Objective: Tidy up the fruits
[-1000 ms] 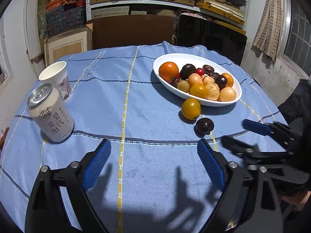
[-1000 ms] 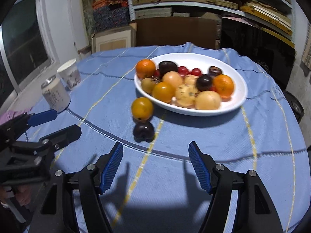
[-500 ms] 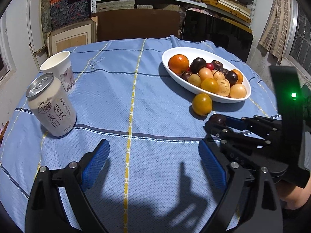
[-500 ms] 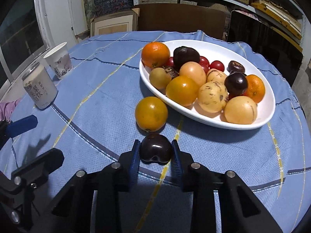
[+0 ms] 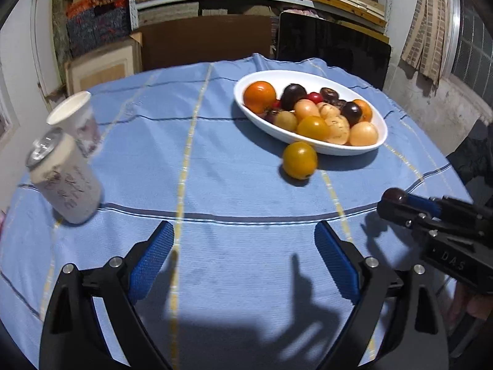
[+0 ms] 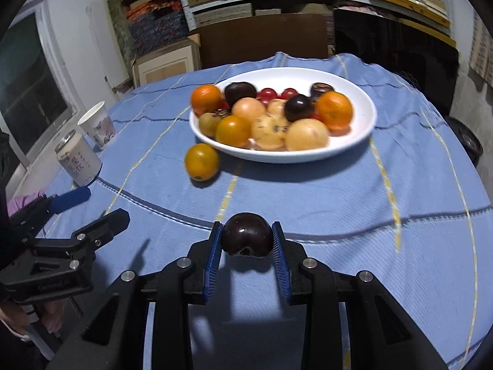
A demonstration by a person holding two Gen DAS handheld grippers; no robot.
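A white oval bowl holds several oranges, dark plums, pale fruits and red cherry tomatoes. A yellow-orange fruit lies on the blue cloth beside the bowl's near left rim. My right gripper is shut on a dark plum and holds it above the cloth, well short of the bowl; the plum also shows in the left wrist view. My left gripper is open and empty over the near cloth, and shows at the left of the right wrist view.
A drink can and a white paper cup stand at the table's left. Shelves of boxes, a cardboard sheet and a dark panel stand behind the round table. The table edge curves close at right.
My right gripper closed on the dark plum, lifted it off the cloth and drew it back toward me. The left gripper stayed open and shifted only slightly.
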